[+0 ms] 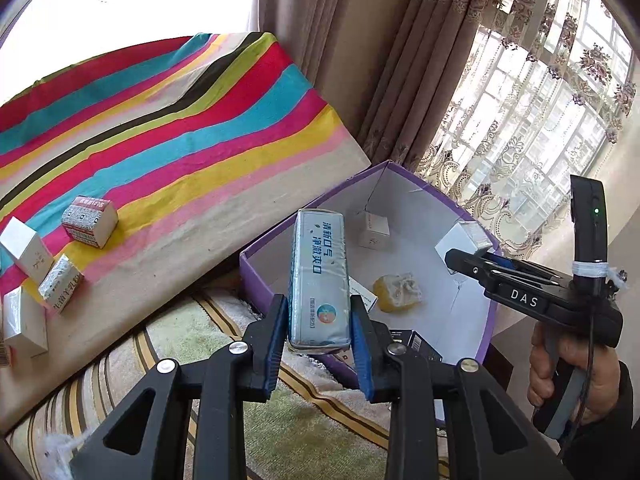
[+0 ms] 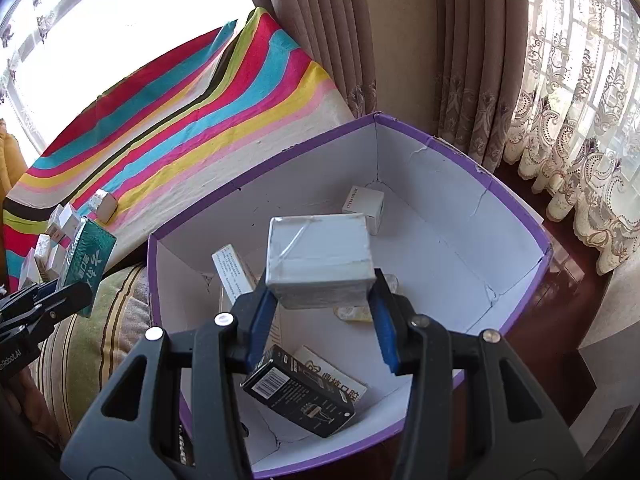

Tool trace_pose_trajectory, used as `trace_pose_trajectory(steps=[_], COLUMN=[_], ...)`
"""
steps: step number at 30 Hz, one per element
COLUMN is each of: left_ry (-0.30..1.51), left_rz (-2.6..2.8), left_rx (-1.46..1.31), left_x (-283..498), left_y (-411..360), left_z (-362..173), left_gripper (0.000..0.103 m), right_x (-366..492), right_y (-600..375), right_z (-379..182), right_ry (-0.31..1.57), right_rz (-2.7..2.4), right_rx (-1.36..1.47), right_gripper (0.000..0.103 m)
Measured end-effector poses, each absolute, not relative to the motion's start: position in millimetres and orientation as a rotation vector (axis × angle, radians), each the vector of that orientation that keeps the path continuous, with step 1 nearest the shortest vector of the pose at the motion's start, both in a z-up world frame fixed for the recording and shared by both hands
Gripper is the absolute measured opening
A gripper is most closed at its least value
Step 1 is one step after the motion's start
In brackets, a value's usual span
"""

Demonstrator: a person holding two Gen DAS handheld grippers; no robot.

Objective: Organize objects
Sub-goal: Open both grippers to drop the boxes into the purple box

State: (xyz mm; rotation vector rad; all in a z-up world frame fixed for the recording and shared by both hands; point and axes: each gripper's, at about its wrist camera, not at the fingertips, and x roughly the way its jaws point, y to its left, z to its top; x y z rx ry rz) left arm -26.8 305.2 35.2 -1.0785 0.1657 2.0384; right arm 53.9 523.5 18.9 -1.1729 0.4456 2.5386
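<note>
left gripper [image 1: 319, 322] clamping a long pale blue box [image 1: 318, 280] upright, purple carton [image 1: 486, 336] just behind it holding small boxes, right gripper [image 1: 466, 256] gripping a white box [image 1: 460, 238] over the carton, striped cloth [image 1: 180, 128] with several small boxes

A home: heavy curtains [image 1: 320, 40], lace-draped window [image 1: 540, 100], striped cloth [image 1: 160, 120] by cushions.

the purple box [image 2: 516, 216] is open on top; inside, my tongs can pass at the bare right floor, while small white carton [image 2: 366, 208] and black carton [image 2: 300, 392] block elsewhere.
</note>
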Motion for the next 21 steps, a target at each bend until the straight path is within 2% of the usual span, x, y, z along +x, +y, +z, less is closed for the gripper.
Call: trace_pose_trajectory(steps=[3, 5, 7, 14, 21], left_ry=[0.172, 0.173, 0.160, 0.099, 0.074], left_rz=[2.021, 2.019, 2.023, 2.065, 2.096], left_rx=[-1.081, -1.090, -1.096, -1.104, -1.107], left_x=[-26.0, -26.5, -27.9, -34.8, -35.8], left_y=[314.6, 317.0, 314.9, 296.6, 275.0], left_z=[34.4, 32.8, 31.3, 33.8, 36.2], left_gripper=[0.033, 0.044, 0.050, 0.064, 0.065], right_x=[55.2, 55.9, 55.7, 51.8, 49.2], right_y=[526.1, 527.1, 527.0, 519.2, 505.8], right_z=[19.5, 19.5, 19.9, 20.1, 27.7], right_ry=[0.437, 0.432, 0.422, 0.384, 0.359], right_rz=[2.536, 2.537, 2.542, 2.553, 2.571], right_rx=[-1.166, -1.163, -1.164, -1.193, -1.206], right_gripper=[0.052, 0.058, 0.063, 0.064, 0.066])
